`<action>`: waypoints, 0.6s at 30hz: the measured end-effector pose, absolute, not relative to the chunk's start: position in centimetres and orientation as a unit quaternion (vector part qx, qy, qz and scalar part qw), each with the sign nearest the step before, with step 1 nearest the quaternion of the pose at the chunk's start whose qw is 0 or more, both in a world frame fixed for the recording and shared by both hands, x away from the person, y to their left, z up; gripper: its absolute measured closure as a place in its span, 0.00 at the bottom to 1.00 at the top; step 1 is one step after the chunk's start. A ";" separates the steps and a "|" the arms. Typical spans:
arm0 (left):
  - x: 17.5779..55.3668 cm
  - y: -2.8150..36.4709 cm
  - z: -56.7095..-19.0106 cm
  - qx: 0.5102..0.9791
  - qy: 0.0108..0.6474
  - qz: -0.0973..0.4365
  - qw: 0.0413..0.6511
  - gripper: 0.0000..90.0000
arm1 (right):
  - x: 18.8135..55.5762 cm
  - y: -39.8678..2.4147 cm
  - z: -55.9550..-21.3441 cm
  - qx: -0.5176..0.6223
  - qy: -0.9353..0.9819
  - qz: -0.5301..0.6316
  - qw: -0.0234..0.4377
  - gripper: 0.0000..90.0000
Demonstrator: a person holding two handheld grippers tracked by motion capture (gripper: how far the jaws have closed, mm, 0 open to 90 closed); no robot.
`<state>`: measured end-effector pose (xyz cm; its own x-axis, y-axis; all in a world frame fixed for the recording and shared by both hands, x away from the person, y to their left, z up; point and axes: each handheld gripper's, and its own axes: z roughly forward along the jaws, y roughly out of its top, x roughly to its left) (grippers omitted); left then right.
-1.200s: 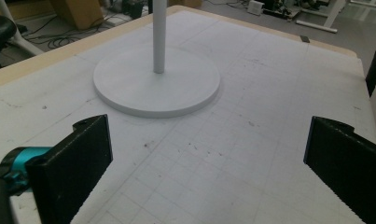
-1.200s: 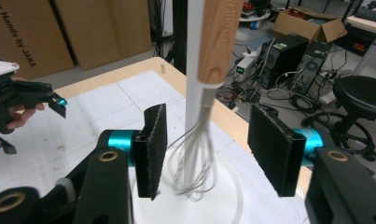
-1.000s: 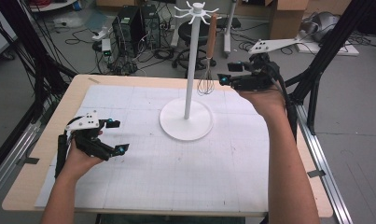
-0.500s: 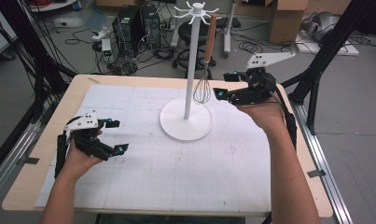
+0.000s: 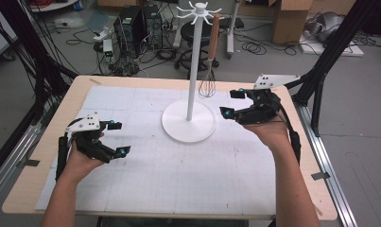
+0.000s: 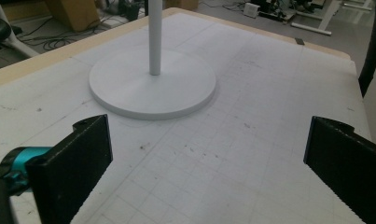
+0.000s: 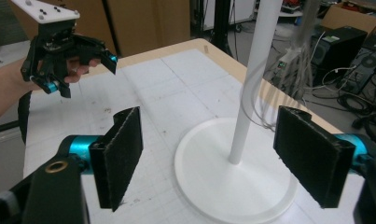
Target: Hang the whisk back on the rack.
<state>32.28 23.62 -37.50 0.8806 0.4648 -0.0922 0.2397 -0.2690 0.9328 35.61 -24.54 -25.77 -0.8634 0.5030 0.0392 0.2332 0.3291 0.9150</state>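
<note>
Whisk (image 5: 208, 71) hangs by its wooden handle from a hook atop the white stand (image 5: 188, 120), wires dangling beside the pole. Our right gripper (image 5: 231, 103), jaws just opening and empty, sits near it. Left gripper (image 5: 119, 138) rests apart, jaws wide. Risk: brushing the whisk could swing it off its hook.

We saw a wooden table (image 5: 320, 189) topped with a white gridded mat (image 5: 178, 179), smudged with dark marks. Beyond the far edge, on the grey floor, stood two black computer towers (image 5: 136, 23) amid tangled cables (image 5: 84, 38). A black stool (image 5: 197, 33) stood to their right, with cardboard boxes (image 5: 292, 19) farther right. Black frame struts (image 5: 334, 52) rose at the table's left and right sides.
</note>
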 end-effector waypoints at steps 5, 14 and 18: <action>32.3 23.6 -37.5 0.789 0.223 0.099 0.564 0.02 | 34.8 -24.9 -27.2 0.218 0.801 0.542 0.126 0.24; 32.3 23.7 -37.5 0.788 0.222 0.095 0.567 0.02 | 33.7 -25.4 -30.6 0.222 0.798 0.548 0.117 0.23; 32.3 23.7 -37.5 0.786 0.224 0.095 0.568 0.02 | 33.5 -25.4 -31.8 0.226 0.797 0.548 0.113 0.23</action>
